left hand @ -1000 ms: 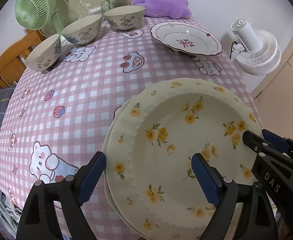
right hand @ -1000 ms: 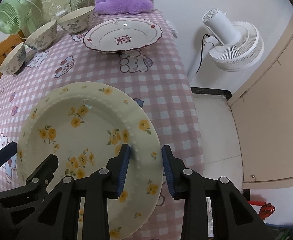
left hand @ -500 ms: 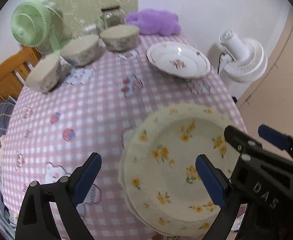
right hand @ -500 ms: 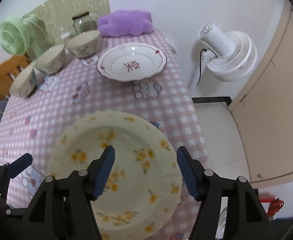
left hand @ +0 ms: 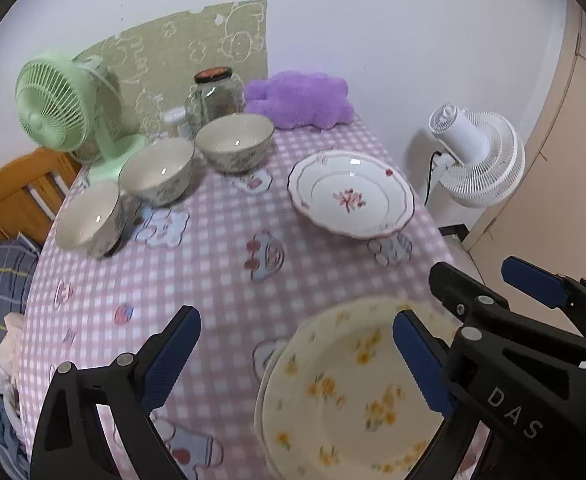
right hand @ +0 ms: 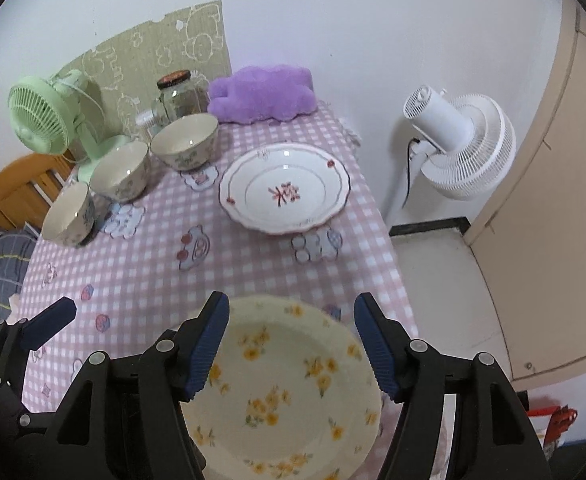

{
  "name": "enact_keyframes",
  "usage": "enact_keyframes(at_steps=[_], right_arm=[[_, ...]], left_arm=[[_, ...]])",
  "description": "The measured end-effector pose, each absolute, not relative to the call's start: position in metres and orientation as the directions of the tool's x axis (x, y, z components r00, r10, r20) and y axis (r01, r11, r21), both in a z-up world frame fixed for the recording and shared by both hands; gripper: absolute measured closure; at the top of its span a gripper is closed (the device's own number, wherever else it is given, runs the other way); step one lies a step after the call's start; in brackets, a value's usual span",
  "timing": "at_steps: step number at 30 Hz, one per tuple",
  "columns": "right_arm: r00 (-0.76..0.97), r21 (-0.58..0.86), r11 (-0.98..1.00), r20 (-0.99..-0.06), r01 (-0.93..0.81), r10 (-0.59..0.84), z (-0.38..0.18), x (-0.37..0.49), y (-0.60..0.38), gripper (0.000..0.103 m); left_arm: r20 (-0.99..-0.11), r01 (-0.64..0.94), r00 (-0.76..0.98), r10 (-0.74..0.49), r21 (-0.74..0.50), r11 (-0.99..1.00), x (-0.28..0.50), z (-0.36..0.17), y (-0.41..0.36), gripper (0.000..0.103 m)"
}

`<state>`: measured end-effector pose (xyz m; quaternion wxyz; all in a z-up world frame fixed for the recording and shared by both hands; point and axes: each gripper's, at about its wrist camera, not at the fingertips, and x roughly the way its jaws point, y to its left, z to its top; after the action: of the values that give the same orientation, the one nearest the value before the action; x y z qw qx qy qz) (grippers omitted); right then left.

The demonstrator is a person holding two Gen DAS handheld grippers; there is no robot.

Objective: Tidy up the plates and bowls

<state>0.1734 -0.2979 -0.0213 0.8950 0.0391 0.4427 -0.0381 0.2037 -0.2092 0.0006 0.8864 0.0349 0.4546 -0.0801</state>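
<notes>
Tongs hang apart above the table's near edge: the left gripper (left hand: 297, 356) gapes with nothing between its pads, and the right gripper (right hand: 291, 350), its jaws newly widened, grips nothing. Beneath them the yellow-flowered plate (right hand: 289, 396) lies flat, face up, round with no long axis, stacked on a second plate (left hand: 261, 384) whose rim only the left view reveals. Farther along the pink checked tablecloth (left hand: 213, 264) sits the red-trimmed plate (right hand: 285, 192). Three bowls (left hand: 156, 170) line the far left edge. Only the right view shows the floor (right hand: 445, 300).
</notes>
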Motion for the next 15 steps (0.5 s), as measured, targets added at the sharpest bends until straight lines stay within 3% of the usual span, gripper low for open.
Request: enact_keyframes(at_steps=[15], right_arm=[[0.593,0.006,0.998,-0.804,-0.054,0.038,-0.028,0.292,-0.347,0.031]], left_arm=[[-0.823,0.044,0.568,-0.013,0.015,0.999,0.306,-0.023,-0.26,0.01]])
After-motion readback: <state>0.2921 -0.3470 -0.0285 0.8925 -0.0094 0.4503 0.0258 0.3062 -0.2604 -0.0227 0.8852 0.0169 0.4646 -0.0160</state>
